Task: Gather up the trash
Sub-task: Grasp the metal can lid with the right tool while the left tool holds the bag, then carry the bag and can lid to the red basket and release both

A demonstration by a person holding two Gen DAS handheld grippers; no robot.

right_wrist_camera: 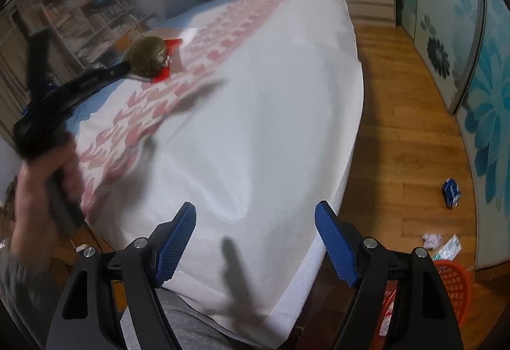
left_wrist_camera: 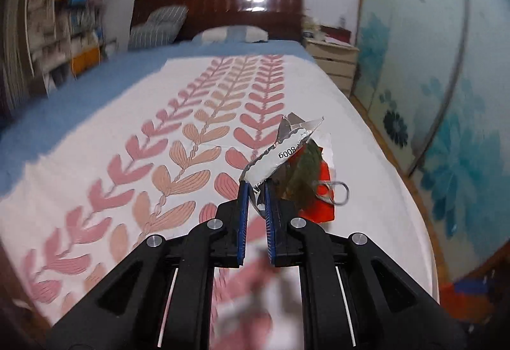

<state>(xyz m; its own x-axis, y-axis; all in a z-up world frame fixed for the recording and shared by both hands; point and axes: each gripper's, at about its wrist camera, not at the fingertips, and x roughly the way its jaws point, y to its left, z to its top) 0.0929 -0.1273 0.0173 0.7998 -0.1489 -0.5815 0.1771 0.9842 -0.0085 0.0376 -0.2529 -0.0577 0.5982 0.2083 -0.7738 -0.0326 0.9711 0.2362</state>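
At the left of the scene, above the pink leaf-print strip of the bed, the left tool pinches a torn snack wrapper between its blue ribbed pads, gripping it by a silvery foil corner so the rest hangs free, clear of the cover. The wrapper is thin crinkled film: silver inside with a printed number, a dark olive patch and a bright orange-red panel behind, its torn edge jagged. A thin wire ring or pull tab shows beside it; I cannot tell whether it is attached. From the right wrist view the same wrapper shows far left, held out over the bed at the end of the left tool, with the person's hand blurred around the handle, which suggests it is in motion.

The bed cover is soft, matt white cloth with shallow folds. Near the middle, the right tool stands wide apart and holds nothing, probably kept free for the next piece.

To the right, on the glossy wood floor, a crushed blue can lies alone, with a crumpled paper wad and a flat pale packet nearer. At the near right sits a red mesh plastic basket, seemingly where the trash is gathered; the held wrapper looks bound there
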